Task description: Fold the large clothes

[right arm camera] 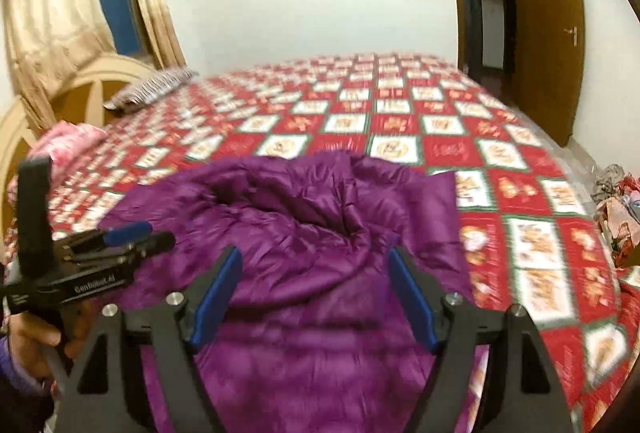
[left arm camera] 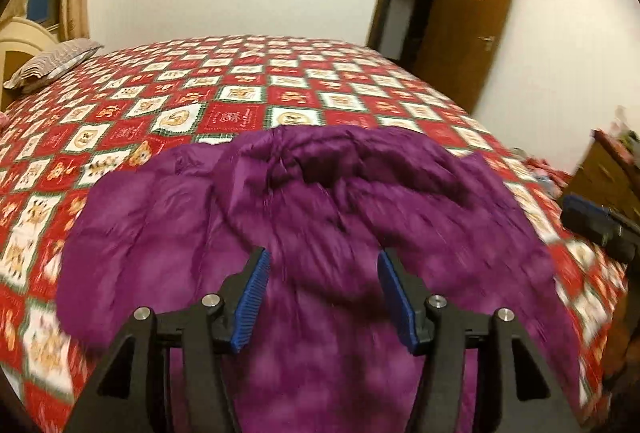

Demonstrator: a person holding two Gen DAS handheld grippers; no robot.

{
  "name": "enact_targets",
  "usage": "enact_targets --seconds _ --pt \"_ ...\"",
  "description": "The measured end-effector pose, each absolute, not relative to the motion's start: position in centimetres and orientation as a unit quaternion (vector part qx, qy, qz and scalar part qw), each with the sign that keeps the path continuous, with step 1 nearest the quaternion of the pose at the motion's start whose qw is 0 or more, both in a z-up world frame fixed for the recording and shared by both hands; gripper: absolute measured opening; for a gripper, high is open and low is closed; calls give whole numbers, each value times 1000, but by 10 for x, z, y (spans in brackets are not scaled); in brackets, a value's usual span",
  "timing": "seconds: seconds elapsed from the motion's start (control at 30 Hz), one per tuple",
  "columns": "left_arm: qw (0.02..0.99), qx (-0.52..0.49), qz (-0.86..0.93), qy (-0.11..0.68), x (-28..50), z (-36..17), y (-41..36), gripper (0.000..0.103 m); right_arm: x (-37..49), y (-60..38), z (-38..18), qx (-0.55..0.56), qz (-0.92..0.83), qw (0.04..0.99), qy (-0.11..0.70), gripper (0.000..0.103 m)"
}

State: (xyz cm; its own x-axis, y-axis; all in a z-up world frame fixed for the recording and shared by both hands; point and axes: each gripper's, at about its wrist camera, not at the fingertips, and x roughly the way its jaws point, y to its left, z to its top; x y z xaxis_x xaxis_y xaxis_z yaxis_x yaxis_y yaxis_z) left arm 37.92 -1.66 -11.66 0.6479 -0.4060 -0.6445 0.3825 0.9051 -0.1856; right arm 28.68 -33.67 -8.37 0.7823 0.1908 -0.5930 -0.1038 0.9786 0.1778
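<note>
Currently listed: bed (left arm camera: 360,81) under a red-and-white checked cover, filling most of both views. Striped pillow (left arm camera: 52,63) at its far left corner; pink pillow (right arm camera: 68,141) beside it, nearer the headboard (right arm camera: 100,81). Curtains (right arm camera: 52,17) and a window behind the headboard. Brown door (left arm camera: 464,21) ajar in the far right corner, a red paper emblem on it. Heap of mixed clothes (right arm camera: 616,209) off the bed's right edge. Nothing lies on the cover between jacket and far wall.

Purple jacket (left arm camera: 320,201): puffy, crumpled, lying on the near part of the bed, its collar opening toward the far side.

Left claw (left arm camera: 323,297): tilted down over the jacket, blue pads parted, nothing between them, clear of the cloth. Seen also from the right wrist view at the left edge, with a hand (right arm camera: 36,345) on its grip.

Right claw (right arm camera: 316,293): same downward tilt, pads spread wide and empty above the jacket
</note>
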Motion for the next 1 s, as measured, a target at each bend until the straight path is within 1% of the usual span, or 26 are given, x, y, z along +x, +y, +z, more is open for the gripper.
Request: enact_targets --seconds 0.03,0.1,0.3,0.5,0.67,0.83,1.0 --pt "907 -20 -226 354 367 -115 -11 62 276 -339 -79 72 80 943 316 78" --pt "909 -22 -225 351 344 -116 -1 65 248 -345 -72 82 80 945 306 83" --pt "902 -12 -220 371 304 -124 8 65 204 -344 -82 83 61 943 317 83" --pt "894 -22 -240 377 252 -132 36 65 152 -347 -91 73 50 941 325 83" --pt "889 -37 -251 381 210 -139 62 65 114 -360 -103 78 32 933 351 83" --pt "881 -88 -271 377 171 -152 86 65 78 -374 -122 80 17 918 387 83" --pt "868 -117 -255 410 152 -179 99 65 57 -382 -156 114 13 895 431 82"
